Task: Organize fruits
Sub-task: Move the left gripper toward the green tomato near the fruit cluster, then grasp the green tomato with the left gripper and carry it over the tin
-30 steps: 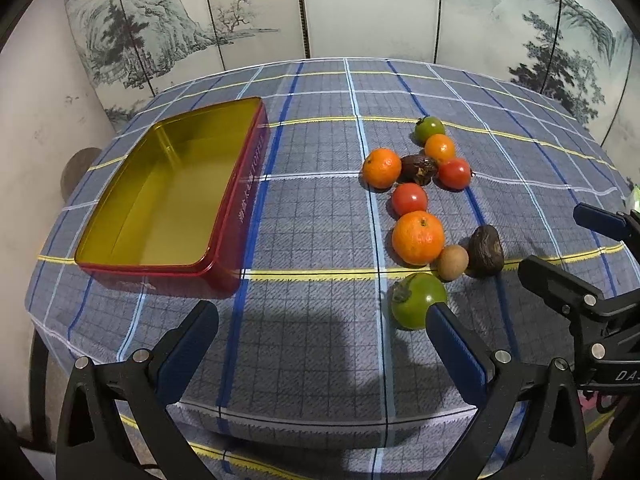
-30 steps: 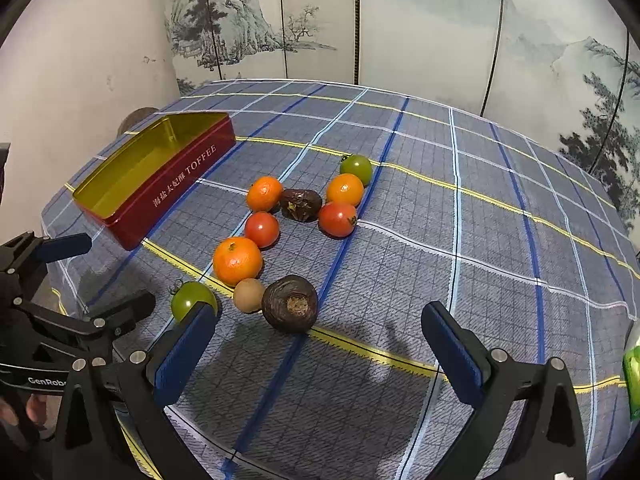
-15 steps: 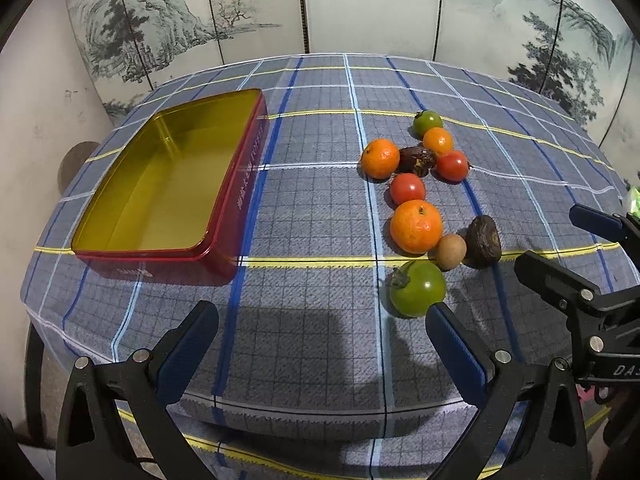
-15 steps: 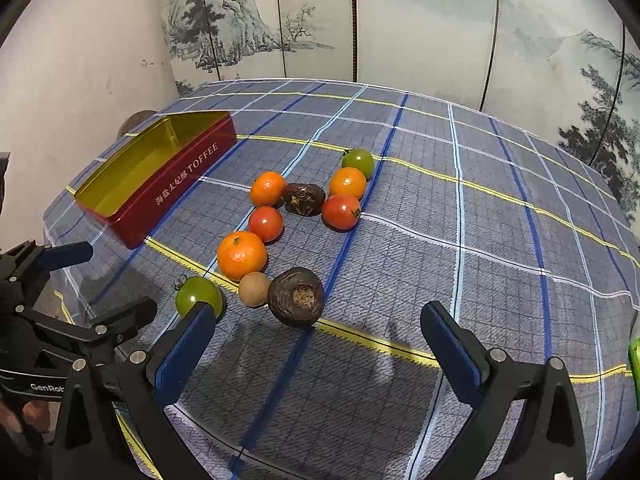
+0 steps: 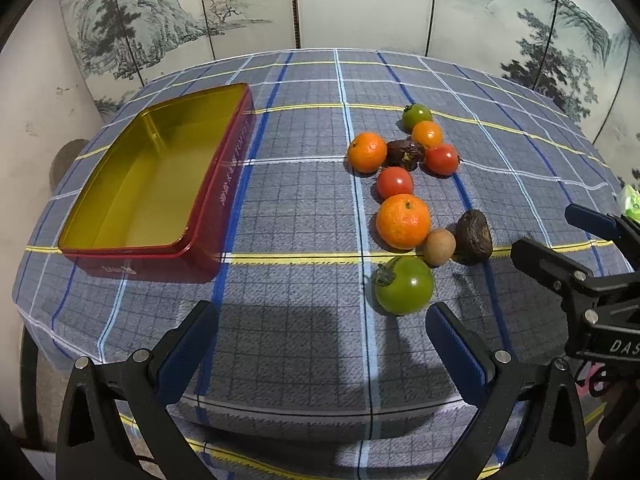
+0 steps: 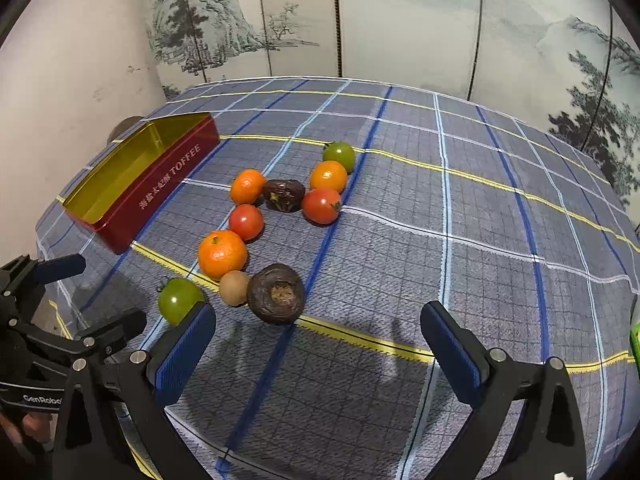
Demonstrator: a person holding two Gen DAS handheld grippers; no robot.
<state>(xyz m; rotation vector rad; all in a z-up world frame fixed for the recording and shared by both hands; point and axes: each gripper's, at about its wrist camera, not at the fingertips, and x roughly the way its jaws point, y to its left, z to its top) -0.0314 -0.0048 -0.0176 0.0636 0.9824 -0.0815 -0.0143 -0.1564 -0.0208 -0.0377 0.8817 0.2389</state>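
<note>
Several fruits lie in a cluster on the plaid tablecloth: a green tomato (image 5: 405, 285) nearest, a large orange (image 5: 403, 221), a small brown fruit (image 5: 439, 247), a dark wrinkled fruit (image 5: 474, 237), red tomatoes (image 5: 395, 182) and smaller oranges behind. An open red toffee tin (image 5: 132, 256) with a gold inside stands empty at the left. My left gripper (image 5: 320, 342) is open and empty, short of the green tomato. My right gripper (image 6: 318, 346) is open and empty, just before the dark wrinkled fruit (image 6: 275, 293). The tin (image 6: 160, 188) shows at the left in the right wrist view.
The round table (image 5: 304, 352) drops off at its near edge under both grippers. A painted folding screen (image 5: 360, 0) stands behind it. A green object (image 5: 630, 204) sits at the far right edge. The right gripper's body (image 5: 592, 284) shows at the right of the left wrist view.
Both grippers have drawn back and risen slightly, so the fruits and tin sit a little farther off. Nothing was taken hold of; both stay open.
</note>
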